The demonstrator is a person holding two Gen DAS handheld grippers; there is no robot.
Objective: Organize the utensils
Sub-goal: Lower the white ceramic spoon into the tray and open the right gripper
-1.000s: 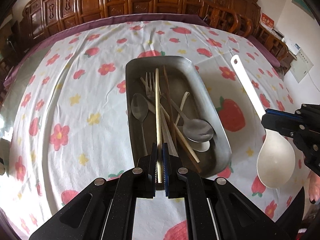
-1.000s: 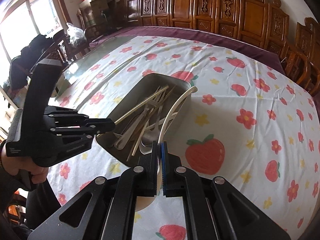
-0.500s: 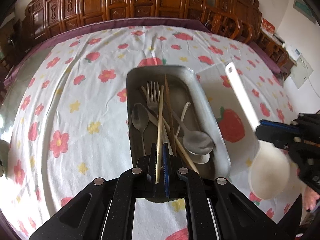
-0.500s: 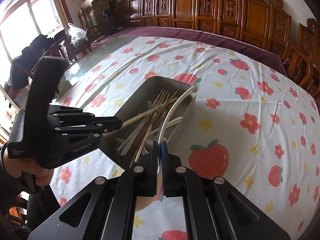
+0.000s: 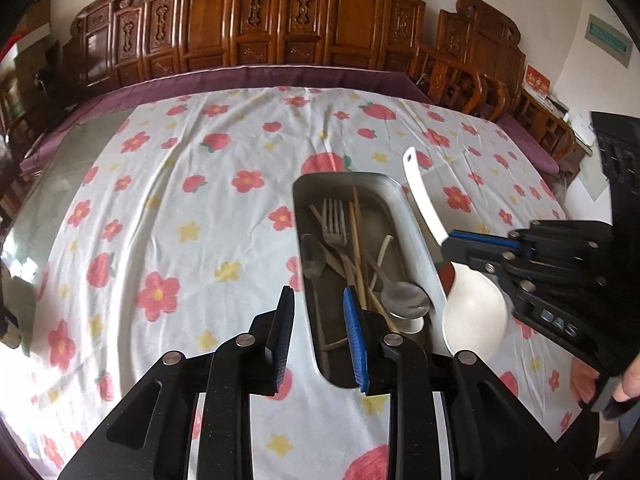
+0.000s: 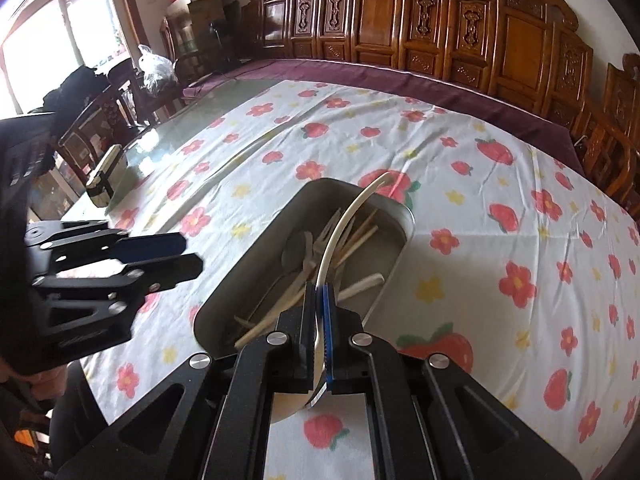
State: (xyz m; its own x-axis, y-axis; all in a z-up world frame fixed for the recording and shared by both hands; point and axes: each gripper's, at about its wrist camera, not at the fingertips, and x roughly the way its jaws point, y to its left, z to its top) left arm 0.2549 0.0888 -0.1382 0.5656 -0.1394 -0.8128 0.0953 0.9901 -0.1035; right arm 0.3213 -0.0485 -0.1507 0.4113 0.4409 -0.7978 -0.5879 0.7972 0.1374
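Note:
A metal tray (image 5: 416, 236) on the flowered tablecloth holds a fork (image 5: 334, 224), metal spoons (image 5: 404, 300), chopsticks (image 5: 356, 240) and a small white spoon. My left gripper (image 5: 318, 336) is open and empty, its fingers astride the tray's near left rim. My right gripper (image 6: 318, 320) is shut on a large white ladle (image 5: 472, 316), held just above the tray's right rim. The ladle's handle (image 6: 352, 212) arcs over the tray (image 6: 248, 264). The left gripper (image 6: 176, 256) shows open at the left of the right wrist view.
Carved wooden chairs line the far side of the table. A small box (image 6: 104, 176) stands on the bare glass at the table's left edge. The tablecloth (image 5: 180, 220) stretches left of the tray. A hand shows at the right (image 5: 624, 380).
My left gripper has opened and let the chopstick drop into the tray, then shifted left. My right gripper has carried the ladle closer to the tray's right rim.

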